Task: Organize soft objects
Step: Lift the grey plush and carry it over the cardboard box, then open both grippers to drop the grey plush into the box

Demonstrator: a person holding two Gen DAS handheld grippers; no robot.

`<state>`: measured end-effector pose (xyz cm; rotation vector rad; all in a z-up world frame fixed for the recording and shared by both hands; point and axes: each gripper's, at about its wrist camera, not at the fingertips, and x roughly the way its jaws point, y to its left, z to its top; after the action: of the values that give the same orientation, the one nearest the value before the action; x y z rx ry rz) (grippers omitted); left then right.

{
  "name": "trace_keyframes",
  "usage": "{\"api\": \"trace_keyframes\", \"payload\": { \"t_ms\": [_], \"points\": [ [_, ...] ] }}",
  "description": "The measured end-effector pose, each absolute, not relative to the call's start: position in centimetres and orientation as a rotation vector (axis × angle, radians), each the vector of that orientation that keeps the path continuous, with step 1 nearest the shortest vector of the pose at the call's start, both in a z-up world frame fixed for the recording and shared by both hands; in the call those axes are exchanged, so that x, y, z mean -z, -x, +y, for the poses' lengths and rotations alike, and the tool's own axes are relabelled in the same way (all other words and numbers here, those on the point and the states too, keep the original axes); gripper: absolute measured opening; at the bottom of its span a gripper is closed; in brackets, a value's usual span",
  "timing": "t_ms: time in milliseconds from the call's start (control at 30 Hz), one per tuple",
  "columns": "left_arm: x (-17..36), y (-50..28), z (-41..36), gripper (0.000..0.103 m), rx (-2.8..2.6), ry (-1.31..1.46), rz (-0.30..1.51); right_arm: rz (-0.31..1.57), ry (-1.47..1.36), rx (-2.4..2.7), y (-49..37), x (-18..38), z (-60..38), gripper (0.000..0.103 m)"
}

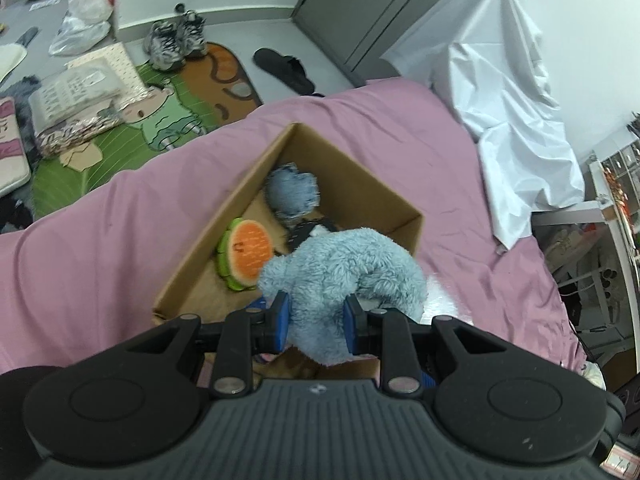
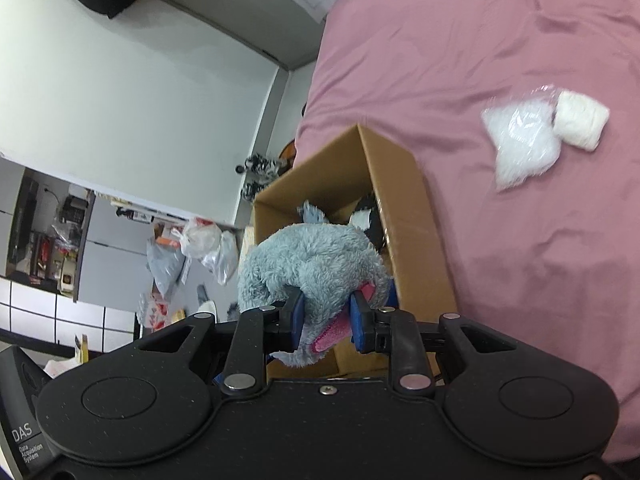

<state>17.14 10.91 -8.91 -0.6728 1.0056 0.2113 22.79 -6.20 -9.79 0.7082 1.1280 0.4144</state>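
An open cardboard box [image 1: 360,184] stands on the pink bed [image 1: 100,240]. Inside it lie a watermelon-slice plush [image 1: 246,254], a fuzzy blue toy [image 1: 292,192] and a black-and-white item [image 1: 310,230]. My left gripper [image 1: 317,305] is shut on a fluffy light-blue plush [image 1: 344,264] that hangs over the box's near corner. In the right wrist view my right gripper [image 2: 328,309] is shut on a blue-grey plush [image 2: 316,256] with a pink strip, just in front of the box [image 2: 412,232]. I cannot tell whether both hold the same toy.
A clear bag of white stuffing [image 2: 520,144] and a cream roll [image 2: 580,126] lie on the bed to the right of the box. A white sheet [image 1: 508,92] drapes something at the bed's far side. Shoes [image 1: 176,38], a slipper [image 1: 284,70] and bags litter the floor.
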Motion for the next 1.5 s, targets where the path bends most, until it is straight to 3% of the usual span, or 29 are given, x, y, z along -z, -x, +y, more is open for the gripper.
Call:
{"api": "trace_keyframes", "payload": {
  "t_ms": [667,900,1133,1433,1500],
  "points": [
    [9.1,-17.4,11.8,0.033,-0.274,0.589,1.055,1.126,-0.665,-0.388,-21.8,9.5,-7.3,0.041],
    [7.9,-17.3,11.2,0.048,-0.286,0.564,1.042,1.104,-0.656,-0.394,-21.4,8.9,-8.9,0.044],
    [6.3,-16.9,10.8,0.071,-0.322,0.514,1.008,1.082,-0.645,-0.418,-21.5,8.2,-10.4,0.060],
    [4.9,-16.7,10.4,0.082,-0.356,0.485,0.988,1.031,-0.616,-0.410,-21.8,6.6,-13.6,0.084],
    [4.6,-16.7,10.1,0.083,-0.354,0.477,0.987,1.018,-0.604,-0.405,-21.8,6.2,-14.3,0.085]
  ]
}}
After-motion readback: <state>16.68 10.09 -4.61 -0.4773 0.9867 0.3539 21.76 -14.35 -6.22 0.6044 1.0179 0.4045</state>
